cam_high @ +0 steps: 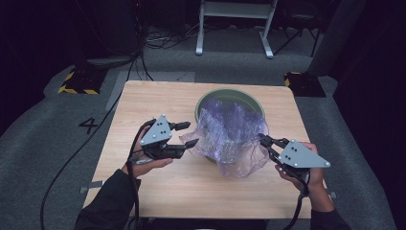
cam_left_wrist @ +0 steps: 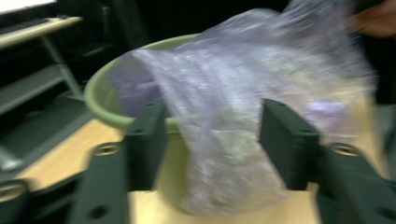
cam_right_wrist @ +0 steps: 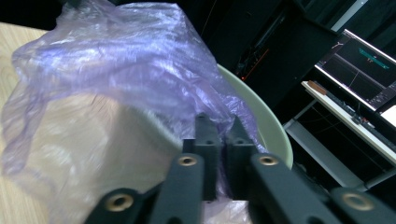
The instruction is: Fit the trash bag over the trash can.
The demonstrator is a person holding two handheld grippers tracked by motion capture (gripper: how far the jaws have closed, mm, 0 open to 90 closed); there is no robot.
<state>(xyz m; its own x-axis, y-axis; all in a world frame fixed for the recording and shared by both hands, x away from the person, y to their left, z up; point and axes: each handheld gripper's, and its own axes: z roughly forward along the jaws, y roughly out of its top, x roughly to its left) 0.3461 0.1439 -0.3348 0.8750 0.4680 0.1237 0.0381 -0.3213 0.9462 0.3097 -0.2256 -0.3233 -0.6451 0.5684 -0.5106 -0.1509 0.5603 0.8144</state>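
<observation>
A crumpled, see-through purple plastic bag (cam_high: 230, 139) lies over a round green bin (cam_high: 230, 93) on the wooden table and spills down its near side. My left gripper (cam_high: 187, 135) is at the bag's left edge with its jaws apart. In the left gripper view the bag (cam_left_wrist: 233, 116) hangs in front of the bin's rim (cam_left_wrist: 100, 107), and my open left gripper (cam_left_wrist: 215, 121) frames it without pressing on it. My right gripper (cam_high: 262, 139) is at the bag's right edge. In the right gripper view it (cam_right_wrist: 223, 126) is shut on a fold of the bag (cam_right_wrist: 107, 70) beside the bin's rim (cam_right_wrist: 261, 112).
The light wooden table (cam_high: 158, 100) stands on grey carpet, with bare wood on both sides of the bin and in front of it. A white metal frame (cam_high: 234, 28) and black cables lie on the floor beyond the table.
</observation>
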